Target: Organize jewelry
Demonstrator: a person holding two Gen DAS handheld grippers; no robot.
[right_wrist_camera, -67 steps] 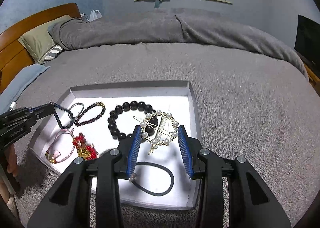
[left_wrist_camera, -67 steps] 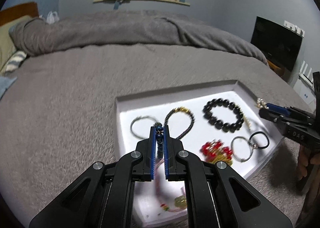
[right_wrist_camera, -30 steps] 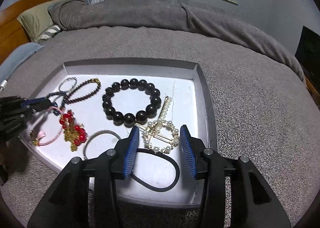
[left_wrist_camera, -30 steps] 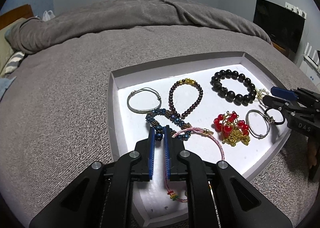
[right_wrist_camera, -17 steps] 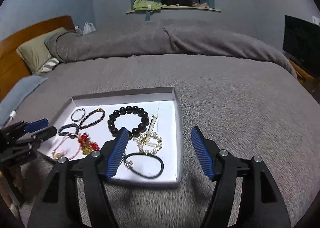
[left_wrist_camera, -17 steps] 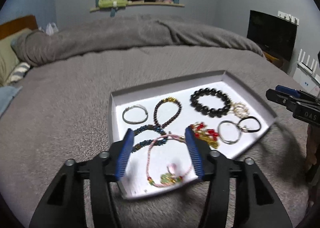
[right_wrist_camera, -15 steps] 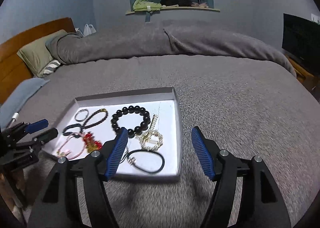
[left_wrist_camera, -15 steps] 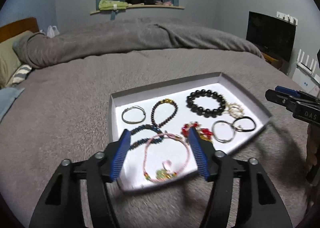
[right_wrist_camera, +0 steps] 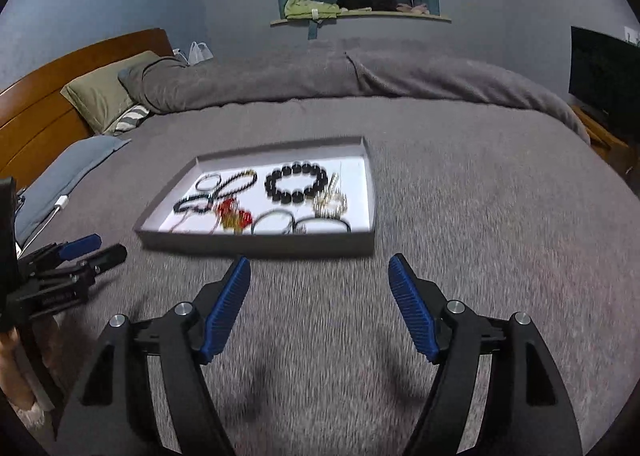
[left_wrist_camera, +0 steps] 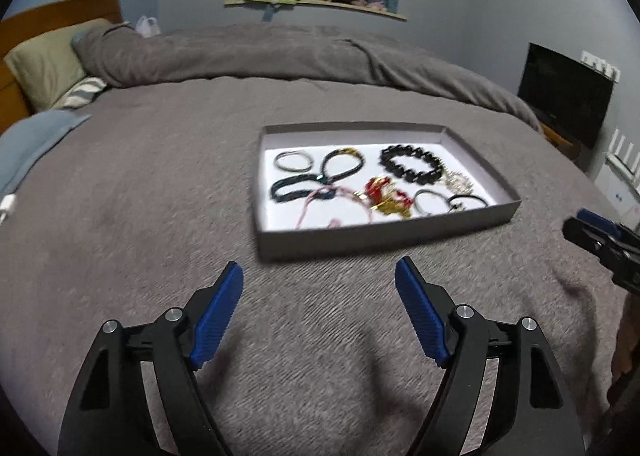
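Note:
A shallow grey tray (left_wrist_camera: 384, 234) (right_wrist_camera: 256, 244) lies on the grey bedspread. In it are a black bead bracelet (left_wrist_camera: 412, 165) (right_wrist_camera: 296, 182), a dark blue bead bracelet (left_wrist_camera: 296, 187), a pink cord bracelet (left_wrist_camera: 320, 199), a red and gold piece (left_wrist_camera: 390, 195) (right_wrist_camera: 234, 217), a pearl clip (right_wrist_camera: 330, 201) and a black hair tie (right_wrist_camera: 324, 223). My left gripper (left_wrist_camera: 319, 268) (right_wrist_camera: 108, 247) hovers over the blanket in front of the tray, jaws opening, nothing between them. My right gripper (right_wrist_camera: 320, 262) (left_wrist_camera: 580, 221) is also short of the tray, jaws opening and empty.
A rolled grey duvet (right_wrist_camera: 360, 75) crosses the bed behind the tray. Pillows (right_wrist_camera: 104, 95) and a wooden headboard (right_wrist_camera: 48, 95) are at the left, a dark screen (left_wrist_camera: 564, 91) at the right. A white charger (left_wrist_camera: 6, 207) lies at the left edge.
The left gripper let go of the dark blue bead bracelet and the right let go of the pearl clip, both now in the tray. Both jaws spread wide and drew back off the tray.

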